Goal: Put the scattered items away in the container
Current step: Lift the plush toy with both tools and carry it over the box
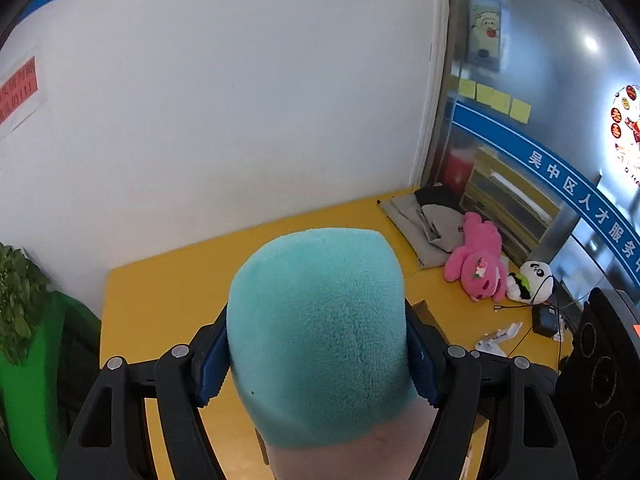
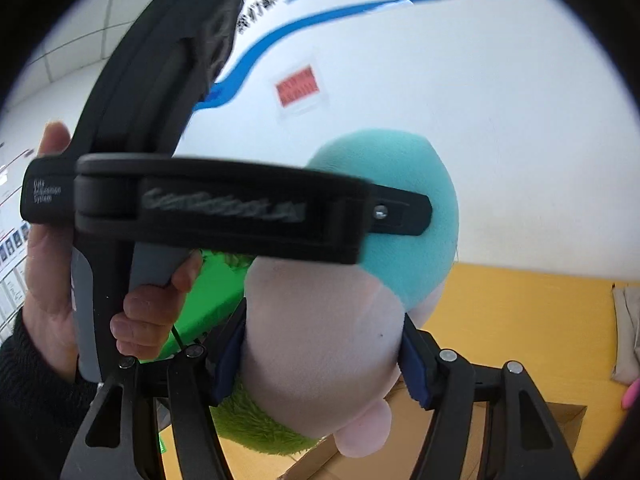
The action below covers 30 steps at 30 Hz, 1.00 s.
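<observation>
Soft, light teal-and-white plush toy [image 1: 320, 332], squeezed between both grippers' closed fingers [image 1: 214, 364], best held around its squashy middle.

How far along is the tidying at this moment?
Nothing visibly in the cardboard box yet; its inside is hidden. In hand: both the left gripper and right gripper clamp the teal-capped plush above the yellow table. Left: the pink plush and panda plush lie by the window.
</observation>
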{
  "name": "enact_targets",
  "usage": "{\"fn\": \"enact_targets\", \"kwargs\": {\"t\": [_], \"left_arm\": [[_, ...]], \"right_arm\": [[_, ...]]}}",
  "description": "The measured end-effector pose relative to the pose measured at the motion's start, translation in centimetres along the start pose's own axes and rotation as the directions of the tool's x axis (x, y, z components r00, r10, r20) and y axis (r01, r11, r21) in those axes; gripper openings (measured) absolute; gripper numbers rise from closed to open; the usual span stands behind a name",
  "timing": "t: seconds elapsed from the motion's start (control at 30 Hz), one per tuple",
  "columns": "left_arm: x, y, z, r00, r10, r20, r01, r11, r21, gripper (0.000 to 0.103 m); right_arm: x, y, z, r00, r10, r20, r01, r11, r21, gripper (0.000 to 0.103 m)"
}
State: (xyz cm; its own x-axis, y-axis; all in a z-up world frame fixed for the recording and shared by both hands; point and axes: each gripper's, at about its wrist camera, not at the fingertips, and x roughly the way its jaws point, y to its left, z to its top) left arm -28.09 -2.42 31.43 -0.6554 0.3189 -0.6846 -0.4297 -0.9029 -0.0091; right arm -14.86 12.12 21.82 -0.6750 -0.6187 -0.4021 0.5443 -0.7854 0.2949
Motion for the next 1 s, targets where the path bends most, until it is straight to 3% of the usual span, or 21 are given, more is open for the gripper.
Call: {"fn": "enact_targets", "kwargs": {"t": [0.2,0.27,0.57,0.7,0.83,0.93,1.0], "left_arm": [[10.7,3.3,-3.9,0.991,-0.015,-0.134,0.012,1.0,-0.023,0.078],[14.0,4.2,-5.3,0.983,-0.061,-0.176,0.064,0.998,0.012,0.078],[27.5,6.2,-13.6,0.9,-0.148,-0.41,0.144,0.989,-0.039,0.078],[31.2,6.9,-17.2,0.859,-0.174,-0.481,0.165,0.984,-0.062,0.078],[33.3,7.8,-19.6,0.83,-0.178,-0.529,0.161,0.984,-0.079,0.079],[33.4,8.1,-19.8,0.837,-0.191,-0.512,0.173,0.981,-0.083,0.081],[33.4,8.3,-19.6,0.839,-0.182,-0.513,0.167,0.983,-0.075,0.087]], "right_arm": [[7.1,-6.2,-4.7,0.992,0.035,-0.122,-0.021,0.993,0.114,0.065],[9.4,-7.8,-6.7,0.986,0.051,-0.161,-0.026,0.988,0.155,0.065],[17.3,-13.2,-18.0,0.944,0.097,-0.317,0.011,0.947,0.322,0.065],[19.7,-14.3,-22.4,0.92,0.117,-0.374,0.028,0.932,0.361,0.065],[21.2,-15.0,-25.6,0.905,0.136,-0.403,0.037,0.919,0.393,0.065],[21.0,-15.5,-26.8,0.914,0.146,-0.379,0.029,0.907,0.42,0.066],[20.8,-15.8,-27.2,0.916,0.151,-0.372,0.024,0.905,0.425,0.069]]}}
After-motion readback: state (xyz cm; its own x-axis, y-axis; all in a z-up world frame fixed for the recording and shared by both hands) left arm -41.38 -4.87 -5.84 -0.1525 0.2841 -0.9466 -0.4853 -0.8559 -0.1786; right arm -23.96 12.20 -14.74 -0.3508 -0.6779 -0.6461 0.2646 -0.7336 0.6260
